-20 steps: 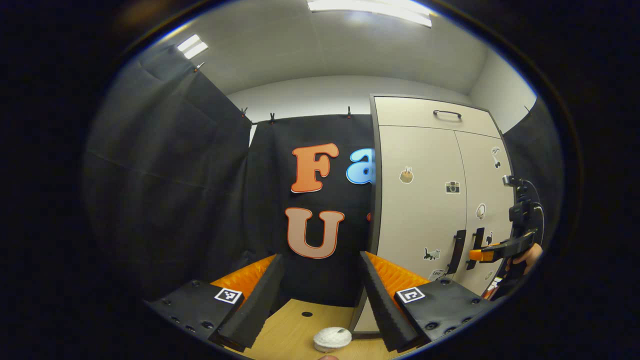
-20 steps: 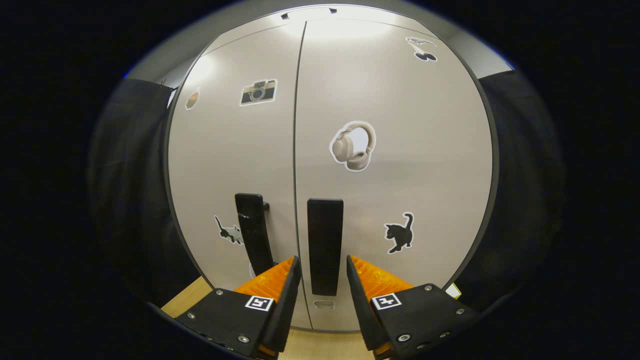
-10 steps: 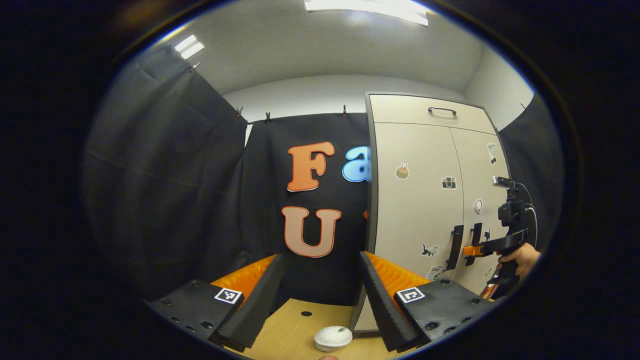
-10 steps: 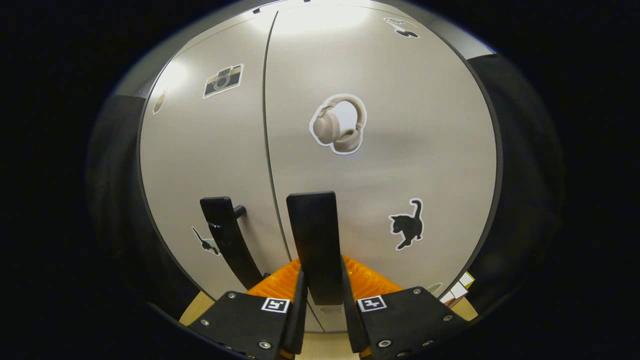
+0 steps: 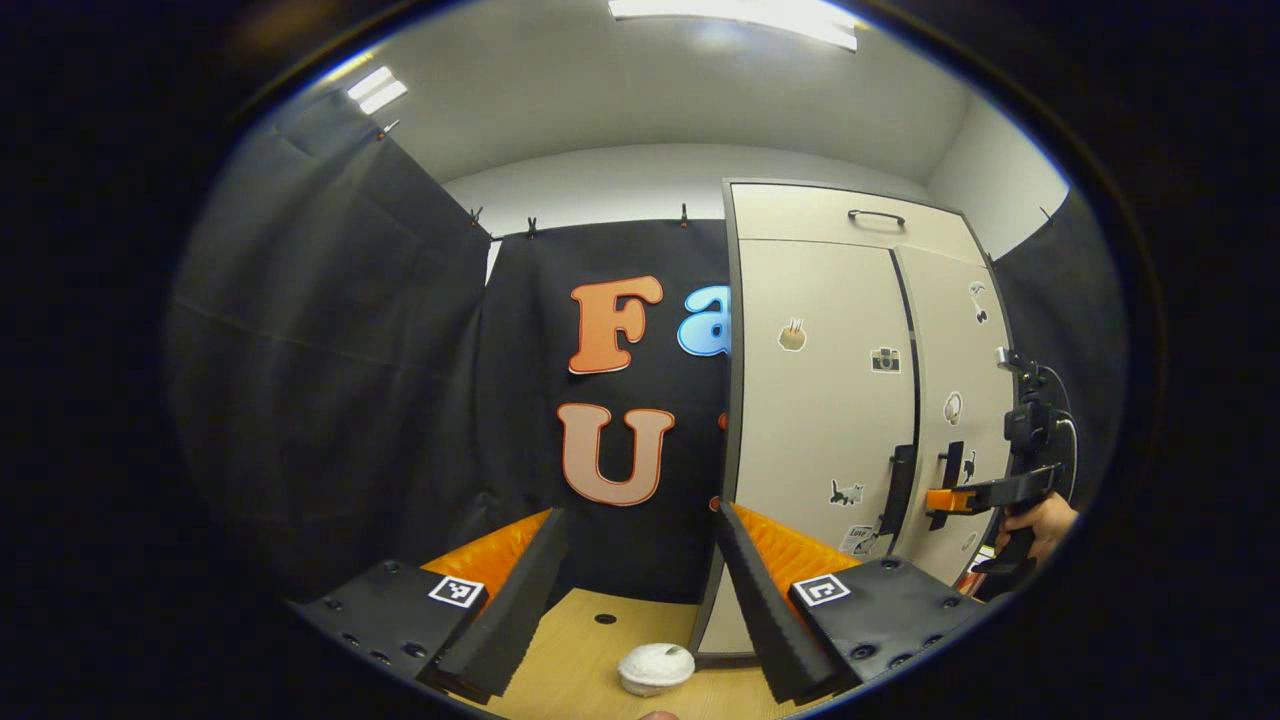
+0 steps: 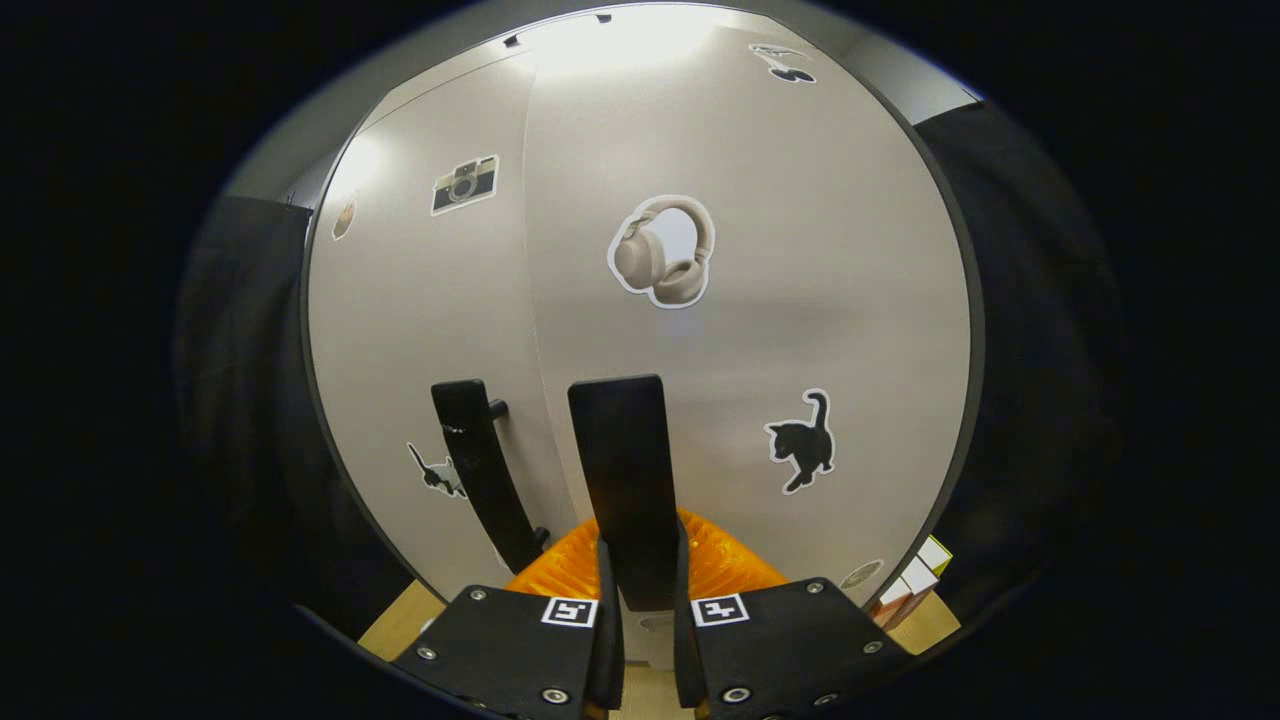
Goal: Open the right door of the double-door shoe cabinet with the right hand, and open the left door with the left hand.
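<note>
Right gripper [image 6: 640, 590] fingers clamped on right door handle [image 6: 622, 470], door [image 6: 780, 330] cracked ajar. Left gripper [image 5: 640, 590] fingers apart, well off left door [image 5: 815, 400].

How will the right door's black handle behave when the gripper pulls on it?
Probably stiff: the right door handle is a flat, straight bar. The right gripper closes squarely on its sides, so slipping seems unlikely. The right door should swing rather than tip, already slightly ajar.

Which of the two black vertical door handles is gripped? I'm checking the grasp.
The right door's black handle: the right gripper has both fingers pressed on it. The left door's black handle stands free beside it.
</note>
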### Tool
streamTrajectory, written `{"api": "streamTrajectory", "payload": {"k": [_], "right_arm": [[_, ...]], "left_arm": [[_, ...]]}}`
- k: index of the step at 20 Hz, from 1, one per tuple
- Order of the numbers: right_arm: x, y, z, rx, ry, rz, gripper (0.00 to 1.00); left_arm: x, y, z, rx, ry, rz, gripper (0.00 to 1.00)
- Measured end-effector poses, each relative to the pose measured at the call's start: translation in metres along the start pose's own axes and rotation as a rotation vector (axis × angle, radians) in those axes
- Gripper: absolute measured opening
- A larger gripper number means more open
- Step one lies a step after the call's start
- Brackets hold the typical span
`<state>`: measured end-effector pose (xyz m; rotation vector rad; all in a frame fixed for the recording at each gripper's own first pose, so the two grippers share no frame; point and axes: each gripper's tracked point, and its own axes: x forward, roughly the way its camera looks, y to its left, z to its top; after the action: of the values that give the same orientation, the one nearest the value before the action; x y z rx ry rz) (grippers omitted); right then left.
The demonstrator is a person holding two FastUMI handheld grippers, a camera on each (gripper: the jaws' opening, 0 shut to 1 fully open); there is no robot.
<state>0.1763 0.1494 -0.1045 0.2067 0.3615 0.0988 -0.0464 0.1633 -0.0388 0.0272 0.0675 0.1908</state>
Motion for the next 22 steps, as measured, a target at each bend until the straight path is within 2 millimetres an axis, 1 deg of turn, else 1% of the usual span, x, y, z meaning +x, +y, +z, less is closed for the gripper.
{"api": "streamTrajectory", "payload": {"k": [2, 4, 5, 8, 9, 12, 13, 15, 18, 22], "right_arm": [[-0.009, 0.0, -0.001, -0.007, 0.005, 0.018, 0.2], [-0.019, -0.003, -0.002, -0.02, -0.002, 0.038, 0.2], [-0.024, -0.004, -0.001, -0.025, -0.006, 0.05, 0.2], [-0.036, -0.008, -0.001, -0.023, -0.003, 0.076, 0.2], [-0.04, -0.01, -0.001, -0.025, -0.005, 0.077, 0.2], [-0.051, -0.017, 0.0, -0.024, -0.021, 0.07, 0.2], [-0.054, -0.02, 0.0, -0.025, -0.026, 0.07, 0.2], [-0.062, -0.025, 0.0, -0.019, -0.028, 0.071, 0.2], [-0.073, -0.034, 0.001, -0.008, -0.03, 0.057, 0.19], [-0.081, -0.048, 0.003, -0.004, -0.039, 0.017, 0.19]], "left_arm": [[-0.004, -0.009, -0.002, -0.007, 0.002, -0.01, 0.95], [-0.01, -0.021, -0.003, -0.003, 0.003, -0.022, 0.98], [-0.011, -0.028, -0.002, 0.001, 0.001, -0.033, 0.96], [-0.013, -0.051, -0.005, 0.008, 0.007, -0.063, 0.95], [-0.014, -0.058, -0.005, 0.01, 0.01, -0.071, 0.96], [-0.013, -0.076, -0.003, 0.028, 0.012, -0.08, 0.95], [-0.012, -0.081, -0.002, 0.034, 0.012, -0.086, 0.96], [-0.012, -0.095, 0.0, 0.035, 0.011, -0.104, 0.95], [-0.01, -0.114, 0.003, 0.035, 0.008, -0.134, 0.96], [-0.006, -0.146, -0.003, 0.022, 0.028, -0.191, 0.96]]}}
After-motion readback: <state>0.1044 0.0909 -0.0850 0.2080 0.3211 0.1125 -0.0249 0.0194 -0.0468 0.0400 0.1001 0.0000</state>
